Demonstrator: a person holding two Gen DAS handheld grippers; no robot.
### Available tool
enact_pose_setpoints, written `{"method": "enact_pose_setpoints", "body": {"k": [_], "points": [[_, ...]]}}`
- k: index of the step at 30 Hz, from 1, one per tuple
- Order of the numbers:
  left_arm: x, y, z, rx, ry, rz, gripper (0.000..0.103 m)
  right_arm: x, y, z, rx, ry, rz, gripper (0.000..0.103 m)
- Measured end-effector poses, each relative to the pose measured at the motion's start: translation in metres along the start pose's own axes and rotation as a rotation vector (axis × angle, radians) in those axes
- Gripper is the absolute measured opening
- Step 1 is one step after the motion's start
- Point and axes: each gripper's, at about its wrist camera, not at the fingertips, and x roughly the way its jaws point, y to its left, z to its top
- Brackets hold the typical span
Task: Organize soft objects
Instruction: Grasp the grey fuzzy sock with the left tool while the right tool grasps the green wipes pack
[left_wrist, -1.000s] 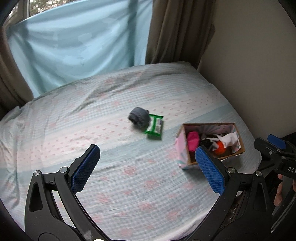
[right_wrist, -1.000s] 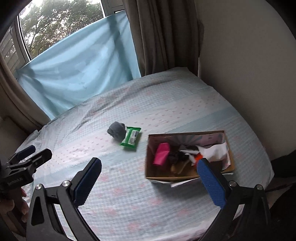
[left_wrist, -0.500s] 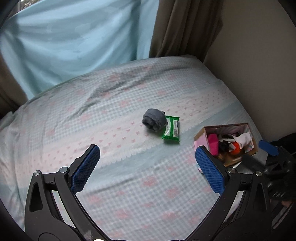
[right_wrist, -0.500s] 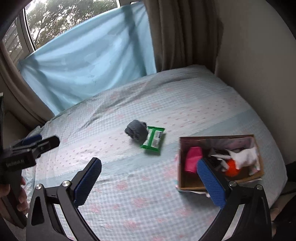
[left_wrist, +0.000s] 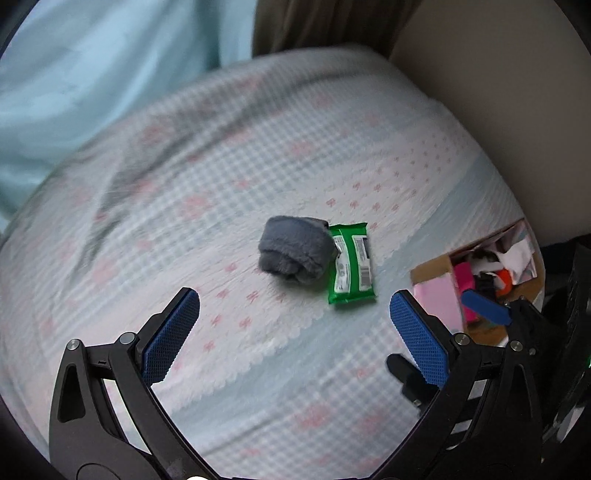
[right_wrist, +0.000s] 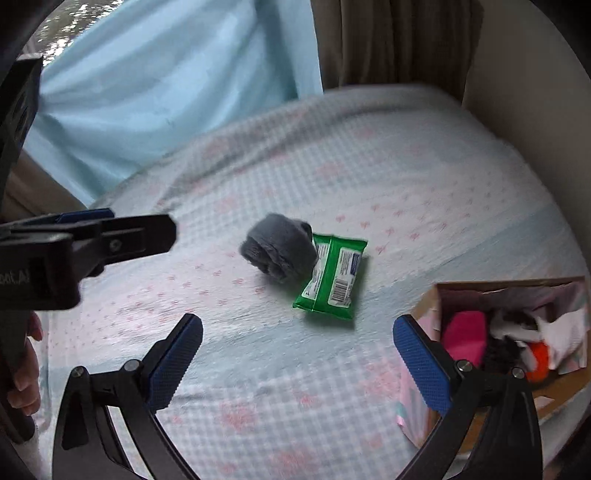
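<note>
Grey rolled cloth (left_wrist: 293, 253): on the bed (left_wrist: 221, 177), touching the green packet (left_wrist: 351, 269), ahead of both tools, apart from them.
Box (right_wrist: 554, 391): to the right, soft items inside.
Left tool (left_wrist: 291, 343): wide open, empty.
Right tool (right_wrist: 295, 358): wide open, empty.

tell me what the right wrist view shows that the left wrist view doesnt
Only the right wrist view shows tree foliage through the window and a hand holding the left tongs. Only the left wrist view shows the right tongs from outside, in front of the box. Both show the grey rolled sock touching the green wipes pack on the bedsheet, plus the cardboard box of soft items.
</note>
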Motion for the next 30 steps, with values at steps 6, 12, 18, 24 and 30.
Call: {"method": "enact_pose_setpoints", "body": {"k": [6,12,18,24,30], "points": [[0.085,-0.008,0.026,0.102,0.119,-0.001,0.102,0.062,-0.021,0.013,0.053,0.07,-0.048,0.103],[0.141,-0.014,0.031,0.155,0.189,0.013,0.102,0.109,-0.039,0.017,0.06,0.101,-0.112,0.103],[0.171,-0.011,0.037,0.165,0.212,0.024,0.102,0.121,-0.031,0.026,-0.038,0.064,-0.187,0.102],[0.18,-0.004,0.041,0.154,0.205,0.031,0.099,0.128,-0.027,0.027,-0.082,0.057,-0.232,0.102],[0.182,0.002,0.034,0.146,0.212,0.008,0.081,0.143,-0.013,0.025,-0.116,0.083,-0.212,0.093]]}}
